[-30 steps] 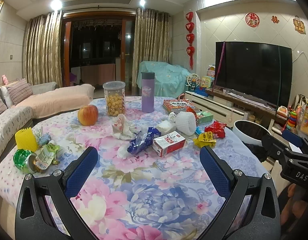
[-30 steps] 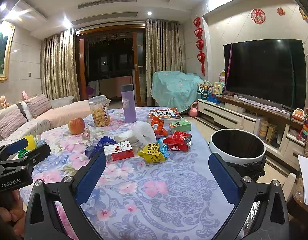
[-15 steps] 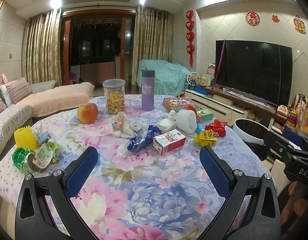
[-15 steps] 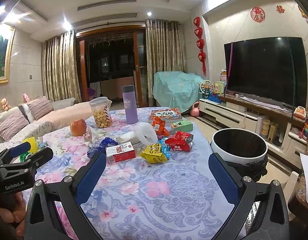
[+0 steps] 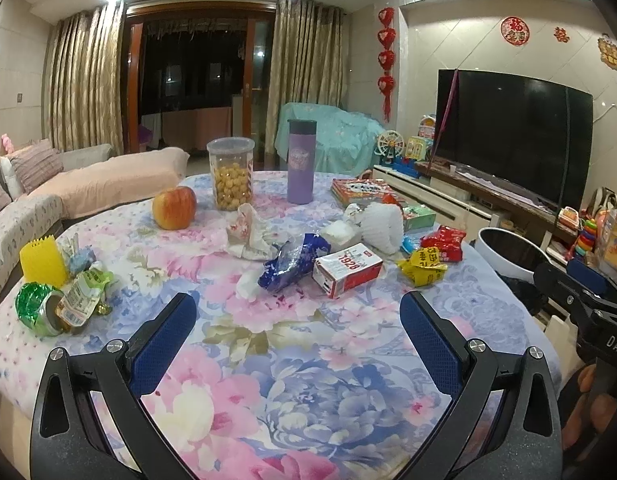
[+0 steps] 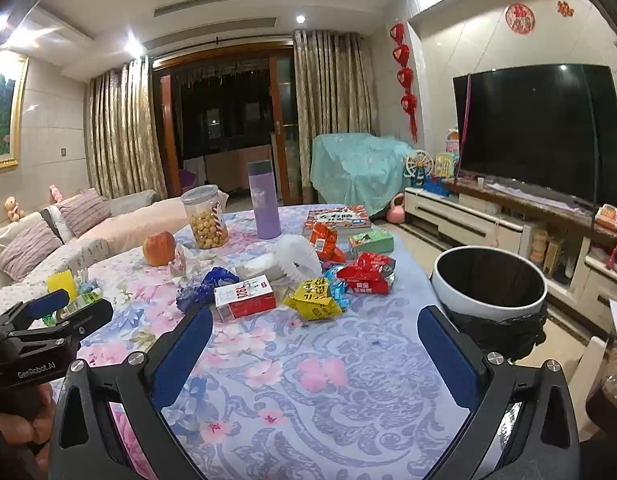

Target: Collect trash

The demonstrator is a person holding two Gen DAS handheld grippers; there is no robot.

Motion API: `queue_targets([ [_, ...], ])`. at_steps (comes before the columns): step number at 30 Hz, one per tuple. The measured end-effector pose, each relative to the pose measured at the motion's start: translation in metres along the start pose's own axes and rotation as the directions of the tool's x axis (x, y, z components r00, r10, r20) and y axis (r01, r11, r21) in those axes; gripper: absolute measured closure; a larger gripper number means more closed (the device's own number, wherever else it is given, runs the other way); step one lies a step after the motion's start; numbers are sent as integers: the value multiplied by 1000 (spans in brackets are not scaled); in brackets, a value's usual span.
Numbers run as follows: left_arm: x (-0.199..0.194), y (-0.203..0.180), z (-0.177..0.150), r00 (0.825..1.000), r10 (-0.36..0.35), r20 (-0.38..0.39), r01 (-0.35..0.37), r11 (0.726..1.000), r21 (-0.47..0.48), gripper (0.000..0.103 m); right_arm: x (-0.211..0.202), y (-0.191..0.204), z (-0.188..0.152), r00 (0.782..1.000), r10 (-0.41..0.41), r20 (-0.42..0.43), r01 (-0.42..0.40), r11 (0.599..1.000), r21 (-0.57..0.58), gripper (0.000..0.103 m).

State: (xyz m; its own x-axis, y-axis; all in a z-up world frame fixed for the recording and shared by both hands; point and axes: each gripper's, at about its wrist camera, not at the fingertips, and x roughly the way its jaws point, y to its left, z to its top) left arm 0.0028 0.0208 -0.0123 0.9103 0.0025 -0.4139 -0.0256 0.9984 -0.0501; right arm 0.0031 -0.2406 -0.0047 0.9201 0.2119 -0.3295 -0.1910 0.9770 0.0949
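**Crinkled foil and card: light litter waiting on the counter**

Foil and thin plastic make up most of the trash, so it should weigh next to nothing, crush easily and slip if pinched on a flat glossy face. The yellow wrapper lies crumpled near the counter's right side, just beside the red packets, with the white bin standing off the counter edge on the right. A pinch across a raised fold of either one looks safer than a pinch on a smooth panel. The red-and-white carton is stiffer; taking it across its narrow sides should hold it square, though it may dent. The blue wrapper beside it is limp and will probably dangle. At the far left sit a green foil can and a torn green packet, well apart from the bin.

The apple, the snack jar and the purple flask do not look like trash.

Both claws hover low over the near part of the flowered cloth, pointing across the counter. The left claw is spread wide and carries nothing; the right claw is likewise spread and bare, and stands nearer the bin. Neither touches any litter.
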Motion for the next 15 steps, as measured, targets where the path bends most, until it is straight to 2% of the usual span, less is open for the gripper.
queue_targets([
  [7, 25, 9, -2, 998, 2, -55, -3, 1000, -11, 0, 23, -3, -1, 998, 20, -53, -19, 1000, 14, 0],
  [15, 75, 22, 2, 990, 4, -139, -7, 1000, -21, 0, 63, -8, -1, 990, 41, -133, -36, 999, 40, 0],
])
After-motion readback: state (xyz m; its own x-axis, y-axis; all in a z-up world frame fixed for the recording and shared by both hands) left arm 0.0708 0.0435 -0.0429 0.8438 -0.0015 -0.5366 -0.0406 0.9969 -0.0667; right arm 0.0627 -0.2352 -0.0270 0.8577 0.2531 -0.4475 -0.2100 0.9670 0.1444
